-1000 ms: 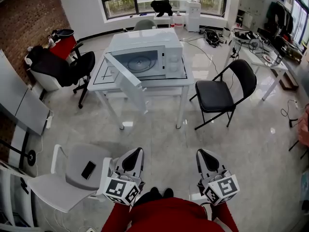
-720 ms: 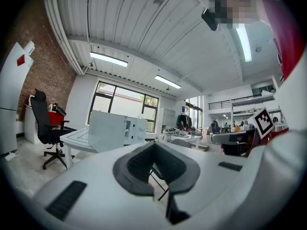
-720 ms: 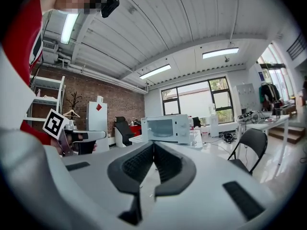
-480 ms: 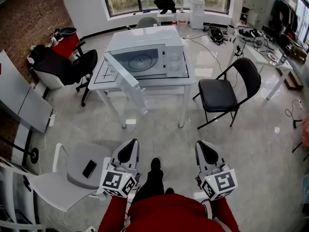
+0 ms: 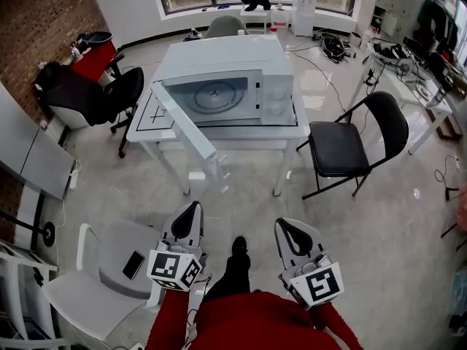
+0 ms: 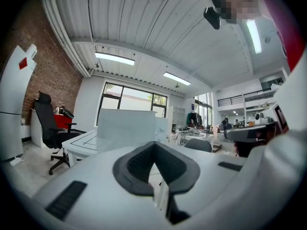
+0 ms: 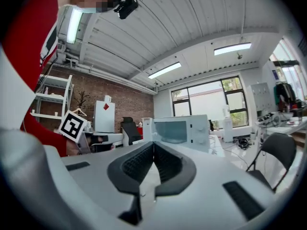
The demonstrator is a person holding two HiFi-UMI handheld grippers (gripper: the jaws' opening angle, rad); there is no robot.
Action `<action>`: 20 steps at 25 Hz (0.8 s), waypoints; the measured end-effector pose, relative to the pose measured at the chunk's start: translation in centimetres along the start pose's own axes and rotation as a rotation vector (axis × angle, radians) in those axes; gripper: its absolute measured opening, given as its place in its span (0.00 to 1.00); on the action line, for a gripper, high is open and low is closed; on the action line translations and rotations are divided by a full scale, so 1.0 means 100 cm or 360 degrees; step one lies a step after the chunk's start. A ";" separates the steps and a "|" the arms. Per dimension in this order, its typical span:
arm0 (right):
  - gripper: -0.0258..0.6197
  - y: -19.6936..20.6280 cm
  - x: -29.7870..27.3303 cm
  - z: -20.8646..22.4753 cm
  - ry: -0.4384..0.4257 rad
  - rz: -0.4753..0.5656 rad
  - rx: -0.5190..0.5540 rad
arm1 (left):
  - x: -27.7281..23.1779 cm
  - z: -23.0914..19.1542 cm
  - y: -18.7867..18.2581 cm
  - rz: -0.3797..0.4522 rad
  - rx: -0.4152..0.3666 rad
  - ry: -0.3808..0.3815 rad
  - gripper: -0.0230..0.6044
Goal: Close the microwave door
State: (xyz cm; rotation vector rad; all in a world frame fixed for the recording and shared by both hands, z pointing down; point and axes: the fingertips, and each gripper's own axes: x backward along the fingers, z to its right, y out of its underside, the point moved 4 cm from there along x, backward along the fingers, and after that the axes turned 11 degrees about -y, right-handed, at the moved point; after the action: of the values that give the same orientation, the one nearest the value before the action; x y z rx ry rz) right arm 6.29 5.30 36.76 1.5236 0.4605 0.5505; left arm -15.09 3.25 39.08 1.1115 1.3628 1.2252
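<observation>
Microwave, one, with one door; tables, two: a white table bearing the microwave and a cluttered desk at the right; chairs, four: one black folding chair, one black office chair, one grey chair behind the white table, one white chair at lower left; phone, one, on the white chair's seat; grippers, two: left gripper, right gripper; marker cubes, two, one per gripper; water dispenser, one, by the window; red cabinet, one, by the brick wall.
</observation>
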 end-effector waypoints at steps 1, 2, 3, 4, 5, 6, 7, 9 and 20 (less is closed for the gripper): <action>0.06 -0.003 -0.017 -0.004 -0.0060 0.0024 0.0031 | -0.010 -0.008 -0.001 0.0001 -0.0002 -0.0009 0.03; 0.06 -0.007 -0.035 -0.008 -0.0118 0.0050 0.0051 | -0.021 -0.015 -0.003 -0.0001 -0.0005 -0.0015 0.03; 0.06 -0.010 -0.052 -0.013 -0.0176 0.0079 0.0055 | -0.031 -0.021 -0.005 -0.0006 -0.0011 -0.0014 0.03; 0.06 -0.014 -0.069 -0.017 -0.0232 0.0106 0.0044 | -0.041 -0.027 -0.007 -0.0010 -0.0023 -0.0006 0.03; 0.06 -0.015 -0.083 -0.021 -0.0283 0.0125 0.0022 | -0.050 -0.031 -0.009 -0.0012 -0.0038 0.0009 0.03; 0.06 -0.015 -0.095 -0.023 -0.0325 0.0129 -0.0003 | -0.057 -0.035 -0.011 -0.0010 -0.0052 0.0028 0.03; 0.06 -0.014 -0.104 -0.024 -0.0356 0.0121 -0.0029 | -0.064 -0.038 -0.013 -0.0006 -0.0063 0.0053 0.03; 0.06 -0.008 -0.118 -0.022 -0.0391 0.0079 -0.0077 | -0.073 -0.041 -0.014 0.0004 -0.0075 0.0115 0.03; 0.06 0.020 -0.121 0.050 -0.0123 -0.0223 -0.0233 | -0.099 -0.039 -0.025 -0.0071 0.0017 0.0277 0.03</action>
State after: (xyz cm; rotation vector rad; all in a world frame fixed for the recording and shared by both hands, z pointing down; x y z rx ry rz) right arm -0.45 -5.96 38.14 1.3561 0.4535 0.4059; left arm -17.80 -7.24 37.54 0.9946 1.5180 1.3078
